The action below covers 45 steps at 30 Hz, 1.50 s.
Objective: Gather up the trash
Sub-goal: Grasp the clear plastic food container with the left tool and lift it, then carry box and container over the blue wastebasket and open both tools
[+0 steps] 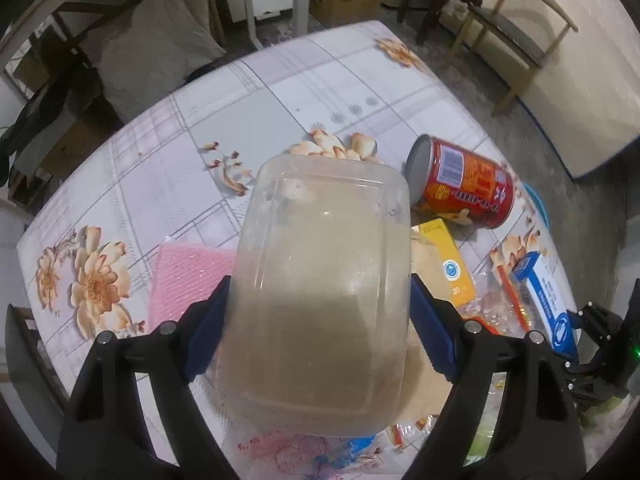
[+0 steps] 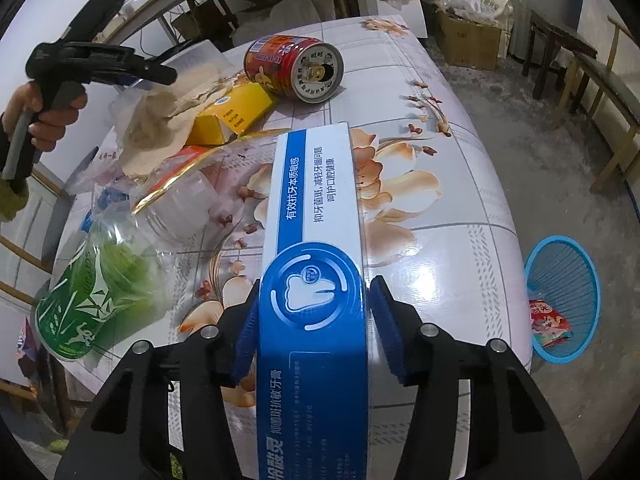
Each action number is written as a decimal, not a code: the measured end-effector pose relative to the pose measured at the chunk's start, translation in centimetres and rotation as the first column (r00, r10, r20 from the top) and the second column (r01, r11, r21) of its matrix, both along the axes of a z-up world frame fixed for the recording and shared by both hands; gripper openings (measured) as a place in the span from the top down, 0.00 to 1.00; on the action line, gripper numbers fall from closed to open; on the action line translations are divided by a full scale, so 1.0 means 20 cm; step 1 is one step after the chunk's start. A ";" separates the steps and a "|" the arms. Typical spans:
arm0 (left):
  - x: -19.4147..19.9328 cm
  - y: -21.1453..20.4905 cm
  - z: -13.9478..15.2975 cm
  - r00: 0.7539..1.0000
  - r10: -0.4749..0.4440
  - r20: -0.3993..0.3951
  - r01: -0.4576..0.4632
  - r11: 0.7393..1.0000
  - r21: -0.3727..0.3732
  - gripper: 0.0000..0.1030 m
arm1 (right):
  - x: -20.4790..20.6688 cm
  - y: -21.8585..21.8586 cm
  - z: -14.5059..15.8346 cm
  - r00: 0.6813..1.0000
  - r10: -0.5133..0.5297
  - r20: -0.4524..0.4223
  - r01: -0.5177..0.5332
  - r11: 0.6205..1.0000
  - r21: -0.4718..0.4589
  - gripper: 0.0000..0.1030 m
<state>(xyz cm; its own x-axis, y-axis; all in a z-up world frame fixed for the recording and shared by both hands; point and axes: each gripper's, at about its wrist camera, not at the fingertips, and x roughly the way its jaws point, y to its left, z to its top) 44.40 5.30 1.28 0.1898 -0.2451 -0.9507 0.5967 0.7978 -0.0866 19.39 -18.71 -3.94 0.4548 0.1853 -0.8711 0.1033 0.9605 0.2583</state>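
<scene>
The left gripper [image 1: 320, 320] is clamping a cloudy plastic tub [image 1: 324, 280] across its width, both blue pads lying flat against its sides; the tub's near end is hiding whatever sits under it, and its murky walls are blurring the brown paper [image 1: 424, 256] behind. The right gripper [image 2: 312, 332] is straddling a long blue and white toothpaste box [image 2: 316, 240]; the left pad is pressing its edge, while a thin gap is showing at the right pad, so a firm clamp is hard to confirm. The box's near end is running out of the picture. Taking the red can [image 2: 294, 68] lying on its side as the landmark: a yellow carton [image 2: 234, 114] is sitting just in front of it, half covered by the brown paper, and the toothpaste box is lying nearer still. A green packet [image 2: 92, 292] and crumpled clear wrappers [image 2: 180, 204] are lying left of that box. Well right of the can, beyond the table [image 2: 460, 208] edge, a blue basket [image 2: 564, 300] is standing on the floor, its rim partly cut by the table, with a red wrapper [image 2: 548, 320] inside.
</scene>
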 end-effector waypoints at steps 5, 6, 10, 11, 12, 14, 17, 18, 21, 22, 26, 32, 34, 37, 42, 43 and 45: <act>-0.05 0.09 0.16 0.997 0.046 0.060 -0.043 0.997 -0.063 0.22 | -0.02 -0.03 0.02 0.999 -0.039 0.009 0.039 0.999 0.007 0.53; -0.07 0.11 0.20 0.995 0.058 0.078 -0.052 0.996 -0.072 0.23 | -0.02 -0.04 0.02 0.999 -0.046 0.013 0.045 0.999 0.011 0.53; -0.16 0.17 0.33 0.981 0.085 0.174 -0.070 0.993 -0.093 0.23 | -0.06 -0.08 0.05 0.997 -0.068 0.036 0.066 0.997 0.033 0.54; -0.20 0.19 0.37 0.978 0.099 0.185 -0.078 0.990 -0.116 0.23 | -0.07 -0.09 0.07 0.996 -0.073 0.044 0.071 0.997 0.043 0.54; -0.22 0.19 0.40 0.976 0.108 0.189 -0.084 0.988 -0.129 0.23 | -0.08 -0.10 0.08 0.996 -0.078 0.053 0.075 0.996 0.054 0.54; -0.29 0.20 0.46 0.973 0.120 0.196 -0.087 0.982 -0.170 0.23 | -0.10 -0.13 0.11 0.993 -0.093 0.077 0.085 0.992 0.092 0.54; -0.40 0.15 0.54 0.972 0.119 0.201 -0.073 0.972 -0.223 0.23 | -0.15 -0.19 0.17 0.987 -0.121 0.110 0.105 0.985 0.140 0.54; -0.44 0.12 0.56 0.973 0.114 0.200 -0.064 0.968 -0.241 0.23 | -0.16 -0.22 0.18 0.984 -0.130 0.120 0.111 0.982 0.151 0.54; -0.54 -0.02 0.61 0.979 0.090 0.184 -0.032 0.954 -0.298 0.23 | -0.24 -0.32 0.24 0.972 -0.178 0.150 0.147 0.970 0.195 0.54; -0.57 -0.07 0.62 0.981 0.081 0.175 -0.022 0.949 -0.315 0.23 | -0.28 -0.38 0.26 0.965 -0.208 0.160 0.172 0.961 0.216 0.54; -0.69 -0.40 0.60 0.997 -0.009 0.080 0.039 0.925 -0.379 0.23 | -0.44 -0.62 0.28 0.920 -0.356 0.164 0.296 0.906 0.304 0.54; -0.90 -1.03 0.48 0.985 -0.171 0.022 0.168 0.923 -0.346 0.22 | -0.82 -1.06 0.10 0.786 -0.618 0.015 0.527 0.684 0.505 0.54; -0.99 -1.24 0.40 0.974 -0.228 -0.011 0.212 0.919 -0.332 0.22 | -0.95 -1.16 0.02 0.738 -0.674 -0.036 0.579 0.605 0.547 0.54; -1.07 -1.47 0.27 0.958 -0.279 -0.060 0.249 0.921 -0.300 0.22 | -1.11 -1.27 -0.11 0.670 -0.734 -0.112 0.643 0.499 0.581 0.54; -1.12 -1.80 -0.03 0.938 -0.282 -0.200 0.232 0.942 -0.242 0.22 | -1.22 -1.41 -0.35 0.606 -0.760 -0.233 0.690 0.358 0.629 0.54; -1.12 -1.84 -0.08 0.932 -0.274 -0.237 0.220 0.948 -0.231 0.22 | -1.22 -1.44 -0.40 0.601 -0.758 -0.254 0.694 0.338 0.635 0.54; -1.12 -1.94 -0.16 0.926 -0.256 -0.279 0.205 0.959 -0.198 0.22 | -1.19 -1.51 -0.47 0.599 -0.749 -0.284 0.695 0.310 0.648 0.54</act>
<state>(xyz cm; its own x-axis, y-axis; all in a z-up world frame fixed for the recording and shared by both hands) 22.06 -33.48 -1.88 -0.1770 -0.4030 -0.8979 0.6884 0.6013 -0.4056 -4.43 -48.91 -13.32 0.7476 0.2266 -0.6243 0.6270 0.0693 0.7760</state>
